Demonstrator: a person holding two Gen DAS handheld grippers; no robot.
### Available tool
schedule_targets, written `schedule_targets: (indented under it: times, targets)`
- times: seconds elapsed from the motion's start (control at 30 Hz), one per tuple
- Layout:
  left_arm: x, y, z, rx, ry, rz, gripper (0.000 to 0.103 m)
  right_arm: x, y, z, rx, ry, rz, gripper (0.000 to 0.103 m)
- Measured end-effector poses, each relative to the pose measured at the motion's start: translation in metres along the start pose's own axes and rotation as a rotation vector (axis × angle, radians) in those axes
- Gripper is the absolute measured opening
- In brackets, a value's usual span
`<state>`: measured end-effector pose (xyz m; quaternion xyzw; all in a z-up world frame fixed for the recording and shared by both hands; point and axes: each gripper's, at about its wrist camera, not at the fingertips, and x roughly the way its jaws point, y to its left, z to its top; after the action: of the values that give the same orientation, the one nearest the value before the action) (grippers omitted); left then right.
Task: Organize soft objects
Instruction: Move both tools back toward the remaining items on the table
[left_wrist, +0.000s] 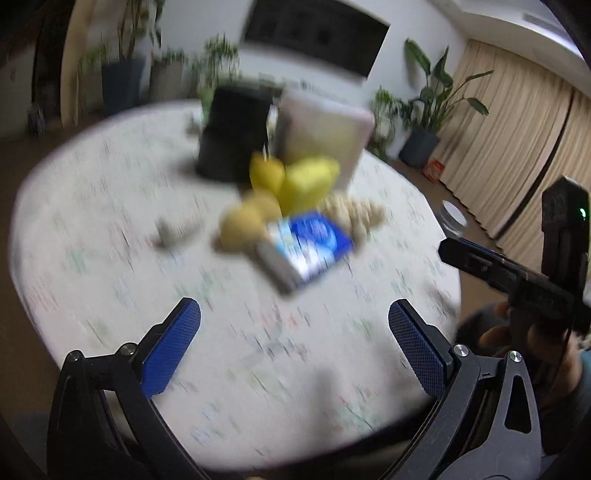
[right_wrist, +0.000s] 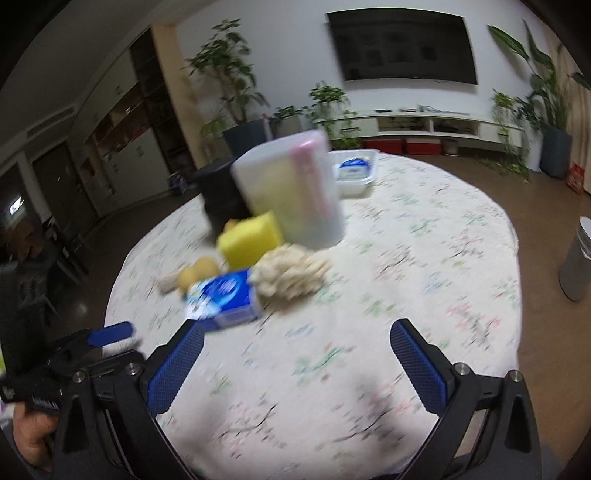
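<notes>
I hold my left gripper (left_wrist: 294, 347) and right gripper (right_wrist: 296, 363) wide and empty above the table's (right_wrist: 424, 258) near edge (soft things cluster mid-table), ready to pick the tissue pack (right_wrist: 225, 299).

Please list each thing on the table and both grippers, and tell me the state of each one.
left gripper: open, empty, above the table.
right gripper: open, empty.
blue tissue pack: lying flat, not held.
yellow sponge: resting by the translucent bin.
translucent bin: upright.
black container: upright.
cream fluffy cloth: crumpled on the tablecloth.
</notes>
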<state>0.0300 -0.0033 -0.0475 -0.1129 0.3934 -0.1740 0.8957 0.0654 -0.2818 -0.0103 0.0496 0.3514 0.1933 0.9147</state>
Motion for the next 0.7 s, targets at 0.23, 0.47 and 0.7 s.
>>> schedule_targets:
  times: [0.23, 0.47, 0.7]
  targets:
    - [-0.011, 0.010, -0.007, -0.043, -0.020, 0.023, 0.103, 0.007, 0.010, -0.003, -0.020, 0.014, 0.010, 0.103]
    - [-0.005, 0.015, 0.007, -0.032, -0.016, 0.048, 0.103, 0.029, 0.001, 0.027, -0.010, 0.032, -0.001, 0.103]
    - [-0.003, 0.034, 0.043, 0.018, -0.008, 0.085, 0.103, 0.060, 0.001, 0.051, -0.031, 0.086, 0.017, 0.103]
